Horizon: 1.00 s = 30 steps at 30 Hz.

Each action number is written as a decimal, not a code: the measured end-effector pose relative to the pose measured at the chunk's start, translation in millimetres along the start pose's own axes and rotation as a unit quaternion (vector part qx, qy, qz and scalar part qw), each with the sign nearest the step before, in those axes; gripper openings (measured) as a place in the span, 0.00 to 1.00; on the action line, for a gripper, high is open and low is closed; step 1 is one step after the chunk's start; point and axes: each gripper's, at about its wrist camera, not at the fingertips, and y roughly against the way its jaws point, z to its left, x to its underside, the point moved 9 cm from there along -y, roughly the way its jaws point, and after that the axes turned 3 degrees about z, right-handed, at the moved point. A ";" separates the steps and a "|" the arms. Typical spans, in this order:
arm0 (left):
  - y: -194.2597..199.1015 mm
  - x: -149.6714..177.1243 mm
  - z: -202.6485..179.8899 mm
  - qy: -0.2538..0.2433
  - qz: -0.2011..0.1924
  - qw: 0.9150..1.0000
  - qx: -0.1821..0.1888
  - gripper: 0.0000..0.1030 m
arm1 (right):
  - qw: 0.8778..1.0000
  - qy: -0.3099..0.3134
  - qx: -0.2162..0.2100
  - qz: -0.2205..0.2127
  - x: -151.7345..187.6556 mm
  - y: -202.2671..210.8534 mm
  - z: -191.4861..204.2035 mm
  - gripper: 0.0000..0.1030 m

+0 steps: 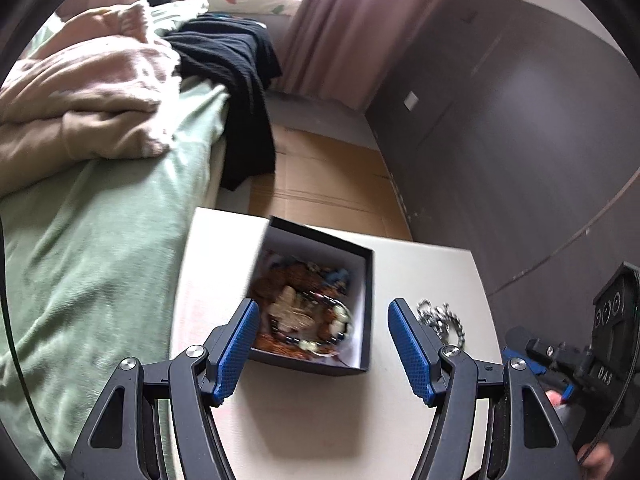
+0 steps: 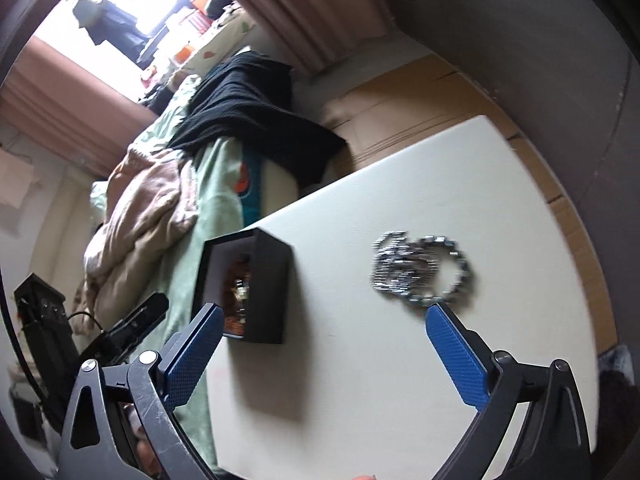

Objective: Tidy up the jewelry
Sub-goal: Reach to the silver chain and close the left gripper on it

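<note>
A black jewelry box [image 1: 362,304] with white lining stands open on a white table [image 1: 304,412], filled with a jumble of beads, a pale butterfly pendant and orange-brown pieces. Over its near edge my left gripper [image 1: 324,312] hangs open with nothing between its blue pads. A silver chain [image 1: 442,318] lies on the table just right of the box. In the right wrist view the box [image 2: 262,284] sits at centre left and the silver chain [image 2: 420,272] lies coiled beyond the right fingertip. My right gripper [image 2: 320,316] stands wide open and empty above the tabletop [image 2: 360,380].
A bed with a green sheet [image 1: 100,248], a pink blanket [image 1: 84,84] and a black garment [image 1: 236,76] borders the table's left side. Flattened cardboard [image 1: 320,184] covers the floor beyond. Dark wardrobe panels [image 1: 520,120] stand to the right. The right gripper's body [image 1: 592,356] shows at the left wrist view's edge.
</note>
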 end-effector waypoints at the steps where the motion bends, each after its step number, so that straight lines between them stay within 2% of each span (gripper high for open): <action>1: -2.2 2.1 -5.7 -0.006 0.003 1.000 0.000 0.66 | 1.000 -0.007 0.000 0.000 -0.8 1.5 -5.7 0.99; 11: -23.0 12.1 -58.3 -0.050 0.016 0.999 0.013 0.66 | 0.999 -0.048 0.021 -0.010 -11.2 16.8 -50.9 0.99; 19: -55.1 21.7 -96.7 -0.089 0.042 0.995 0.007 0.66 | 0.997 -0.071 0.035 -0.013 -19.3 24.0 -77.0 0.96; 23: -68.3 22.3 -113.8 -0.099 0.047 0.994 0.011 0.59 | 0.996 -0.078 0.042 -0.008 -21.0 24.8 -88.3 0.84; 30: -92.8 19.2 -136.9 -0.094 0.062 0.993 0.021 0.48 | 0.994 -0.091 0.055 -0.008 -23.4 28.8 -108.5 0.83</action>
